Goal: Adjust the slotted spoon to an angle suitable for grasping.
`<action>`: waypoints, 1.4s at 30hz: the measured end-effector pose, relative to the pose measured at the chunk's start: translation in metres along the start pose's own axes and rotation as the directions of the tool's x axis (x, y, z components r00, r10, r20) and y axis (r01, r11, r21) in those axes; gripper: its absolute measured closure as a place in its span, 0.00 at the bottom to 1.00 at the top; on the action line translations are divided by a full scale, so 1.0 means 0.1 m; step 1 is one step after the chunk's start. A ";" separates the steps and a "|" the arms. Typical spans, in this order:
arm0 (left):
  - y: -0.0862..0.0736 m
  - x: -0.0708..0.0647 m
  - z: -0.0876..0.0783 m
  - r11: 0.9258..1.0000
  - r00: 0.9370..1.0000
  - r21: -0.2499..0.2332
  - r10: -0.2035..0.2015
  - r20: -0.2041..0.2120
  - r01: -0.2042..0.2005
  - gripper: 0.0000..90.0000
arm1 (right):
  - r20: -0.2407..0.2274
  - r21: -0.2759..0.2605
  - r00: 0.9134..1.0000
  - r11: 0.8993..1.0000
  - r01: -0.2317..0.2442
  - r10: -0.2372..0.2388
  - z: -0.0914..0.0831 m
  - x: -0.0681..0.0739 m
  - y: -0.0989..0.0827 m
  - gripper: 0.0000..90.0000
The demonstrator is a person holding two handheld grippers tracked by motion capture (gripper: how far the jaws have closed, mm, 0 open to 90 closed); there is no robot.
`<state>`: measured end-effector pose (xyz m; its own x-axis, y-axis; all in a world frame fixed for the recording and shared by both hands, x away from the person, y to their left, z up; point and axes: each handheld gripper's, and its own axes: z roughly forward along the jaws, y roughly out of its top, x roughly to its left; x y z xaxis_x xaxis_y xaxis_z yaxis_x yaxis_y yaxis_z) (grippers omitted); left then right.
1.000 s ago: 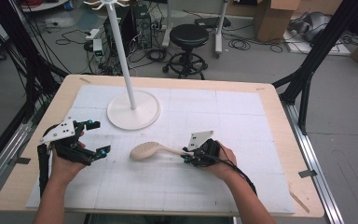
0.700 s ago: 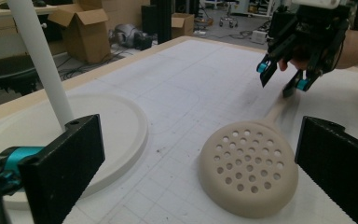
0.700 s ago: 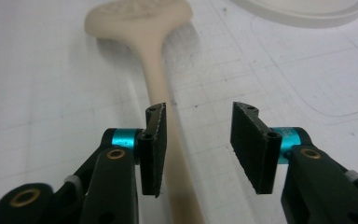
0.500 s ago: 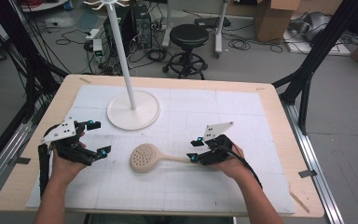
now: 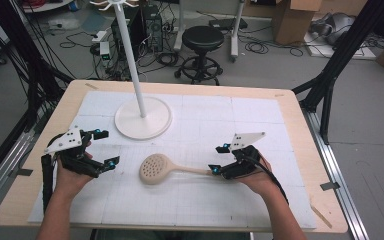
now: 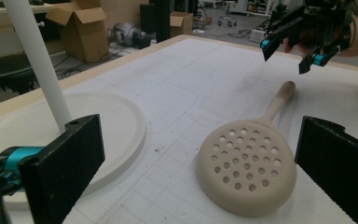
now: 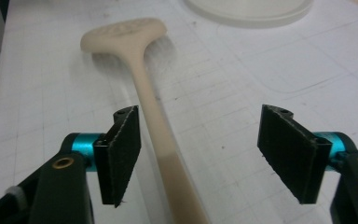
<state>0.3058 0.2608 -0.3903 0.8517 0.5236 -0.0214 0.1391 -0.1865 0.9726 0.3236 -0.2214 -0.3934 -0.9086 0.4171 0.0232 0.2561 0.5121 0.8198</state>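
Lying flat on the white mat [image 5: 260,130], the holey spoon [image 5: 156,168] sat loose between the right gripper [image 7: 200,158]'s just-opened jaws; it could slide if bumped, while the left gripper [image 5: 102,148] gaped empty

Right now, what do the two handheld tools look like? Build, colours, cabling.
Both the left tool and the right tool are black-framed, each with a pale grey three-cornered plate on top, teal collars behind flat black rectangular pads, and a brass-coloured pivot screw. Black cables trail back along bare forearms; no sleeves in view.
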 end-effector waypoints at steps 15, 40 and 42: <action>-0.01 0.00 0.02 1.000 1.000 0.009 -0.002 0.002 0.002 0.02 | -0.003 -0.001 1.000 1.000 -0.020 0.020 -0.05 0.01 -0.18 0.26; 0.00 0.01 -0.03 1.000 1.000 -0.004 0.001 -0.011 -0.001 0.02 | -0.181 0.219 0.958 0.940 0.261 -0.224 0.63 0.12 0.03 0.83; 0.01 0.01 -0.04 1.000 1.000 -0.004 0.004 -0.010 -0.004 0.02 | -0.196 0.210 0.953 0.940 0.270 -0.230 0.73 0.13 0.09 0.83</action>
<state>0.3045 0.2639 -0.3889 0.8469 0.5315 -0.0155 0.1340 -0.1852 0.9735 0.3378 -0.1567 -0.4272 -0.9896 0.1329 -0.0543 0.0649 0.7516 0.6564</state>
